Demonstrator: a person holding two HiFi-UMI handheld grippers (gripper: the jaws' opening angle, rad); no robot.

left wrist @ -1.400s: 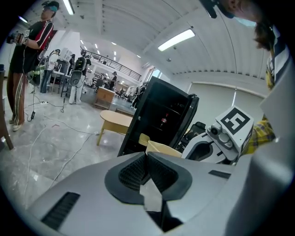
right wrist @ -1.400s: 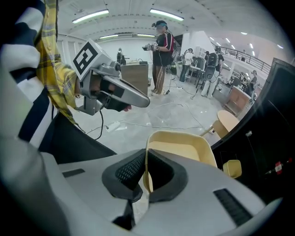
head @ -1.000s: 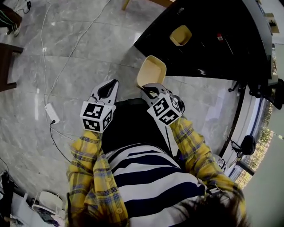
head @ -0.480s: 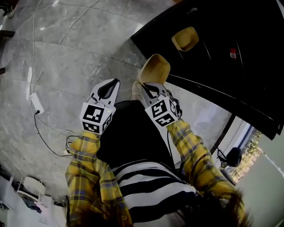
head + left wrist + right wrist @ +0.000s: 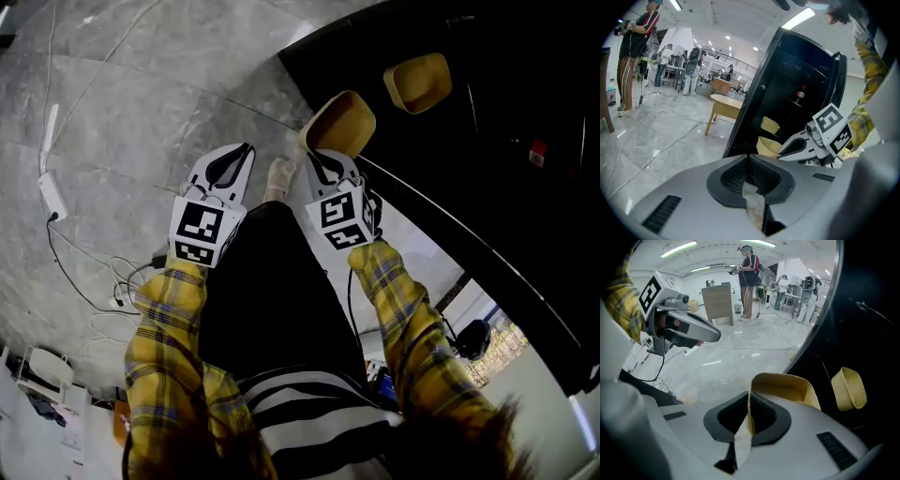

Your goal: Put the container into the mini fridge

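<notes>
**Desk:** Where does the frame put the container?

**Photographer:** The tan container hangs over the floor at the near edge of the black mini fridge, its open side turned up toward the head camera. The right gripper has its jaws clamped on the container's near rim, the thin wall pinched between the pads. The container is not yet inside.

**Desk:** And the other gripper?

**Photographer:** The left gripper sits just left of the right one, its jaws pressed together and holding nothing.

**Desk:** Anything already in the fridge?

**Photographer:** A second container of the same tan colour rests inside, farther in and to the right of the held one. A small item with red on it stands on a higher shelf.

**Desk:** What of the surface and the room?

**Photographer:** The floor is glossy grey marble-patterned tile that catches the ceiling light. At far left a white power strip lies on it, with a tangle of cables nearer the person. A pale shoe shows between the two grippers. Beyond is a large open hall under strip lights, with a wooden cabinet and a person standing beside it in the distance.
</notes>
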